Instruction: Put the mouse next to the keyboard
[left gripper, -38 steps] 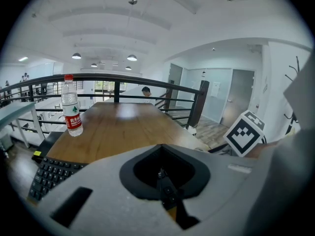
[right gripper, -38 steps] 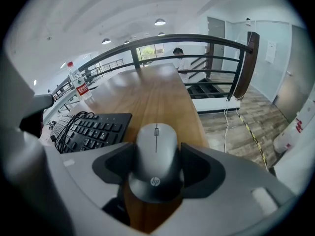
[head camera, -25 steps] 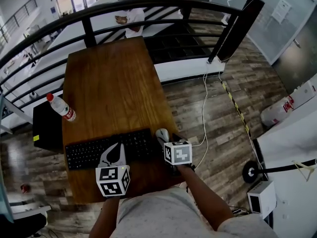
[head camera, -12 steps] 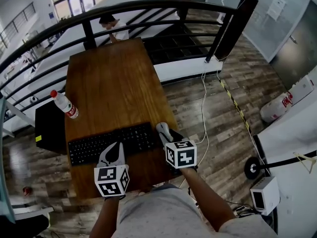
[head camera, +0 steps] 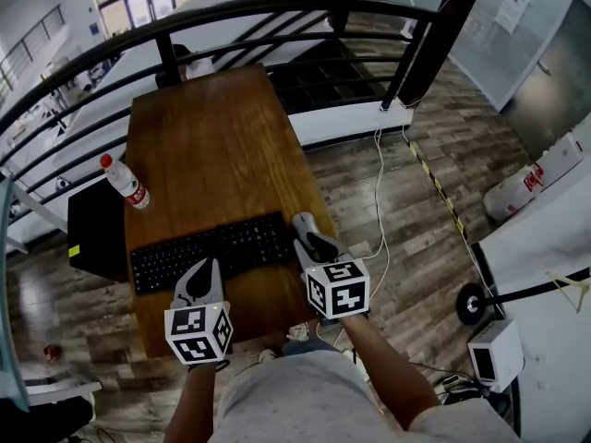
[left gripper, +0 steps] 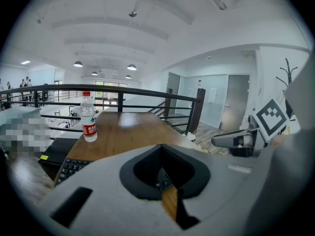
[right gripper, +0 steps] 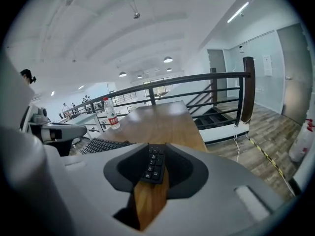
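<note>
A black keyboard (head camera: pixel 208 252) lies across the near end of the wooden table (head camera: pixel 212 146). Just off its right end rests a pale grey mouse (head camera: pixel 301 224). My right gripper (head camera: pixel 317 245) hovers over the mouse's near side and partly covers it. Its jaws have just been closing; a narrow gap remains, showing only the keyboard's number pad (right gripper: pixel 153 163) and bare wood. The right gripper view does not show the mouse. My left gripper (head camera: pixel 203 268) is shut and empty, at the keyboard's front edge. The left gripper view shows the right gripper (left gripper: pixel 219 140) from the side.
A water bottle (head camera: pixel 123 181) with a red cap stands at the table's left edge, beyond the keyboard. A black box (head camera: pixel 92 229) sits on the floor left of the table. A dark railing (head camera: pixel 277 12) curves behind the table. White cables (head camera: pixel 379 201) lie on the floor to the right.
My right gripper has lifted and drawn back from the mouse, its jaws narrowing. My left gripper has pulled back off the keyboard toward the table's near edge.
</note>
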The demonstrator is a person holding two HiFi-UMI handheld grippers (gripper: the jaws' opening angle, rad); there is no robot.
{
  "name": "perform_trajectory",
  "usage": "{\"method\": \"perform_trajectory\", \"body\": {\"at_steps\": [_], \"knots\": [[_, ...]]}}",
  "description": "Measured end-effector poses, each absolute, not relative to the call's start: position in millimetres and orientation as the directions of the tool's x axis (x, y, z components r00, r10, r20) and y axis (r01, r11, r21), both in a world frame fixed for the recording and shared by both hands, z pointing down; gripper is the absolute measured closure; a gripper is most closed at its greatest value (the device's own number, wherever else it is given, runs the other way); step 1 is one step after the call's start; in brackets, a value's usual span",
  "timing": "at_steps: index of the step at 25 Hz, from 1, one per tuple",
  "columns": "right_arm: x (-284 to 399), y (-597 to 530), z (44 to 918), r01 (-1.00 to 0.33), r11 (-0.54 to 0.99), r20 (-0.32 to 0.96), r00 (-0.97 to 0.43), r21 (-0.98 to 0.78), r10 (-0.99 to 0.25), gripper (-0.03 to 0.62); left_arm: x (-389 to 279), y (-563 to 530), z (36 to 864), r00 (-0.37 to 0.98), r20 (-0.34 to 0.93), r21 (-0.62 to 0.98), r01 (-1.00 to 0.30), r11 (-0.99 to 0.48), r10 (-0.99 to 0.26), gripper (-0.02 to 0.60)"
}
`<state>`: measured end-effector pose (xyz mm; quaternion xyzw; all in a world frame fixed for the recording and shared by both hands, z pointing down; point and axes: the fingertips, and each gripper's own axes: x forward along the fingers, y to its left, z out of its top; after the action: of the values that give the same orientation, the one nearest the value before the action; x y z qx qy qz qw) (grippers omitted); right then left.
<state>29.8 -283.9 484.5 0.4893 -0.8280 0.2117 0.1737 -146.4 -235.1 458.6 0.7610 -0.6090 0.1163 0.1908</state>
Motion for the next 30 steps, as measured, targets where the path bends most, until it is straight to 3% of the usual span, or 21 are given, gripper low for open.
{"method": "perform_trajectory", "body": {"at_steps": [12, 30], "knots": [[3.5, -249.3, 434.8, -0.853, 0.503, 0.389, -0.514, -0.138, -0.765, 0.582, -150.1, -212.6, 450.4, 0.251, 0.396, 0.144, -0.967, -0.210, -0.884, 0.588], [-17.3, -210.6, 424.3, -0.836, 0.535, 0.359, -0.539, -0.122, -0.761, 0.583, -158.6, -180.3, 452.5, 0.265, 0.393, 0.158, -0.963, -0.219, -0.881, 0.588]]}}
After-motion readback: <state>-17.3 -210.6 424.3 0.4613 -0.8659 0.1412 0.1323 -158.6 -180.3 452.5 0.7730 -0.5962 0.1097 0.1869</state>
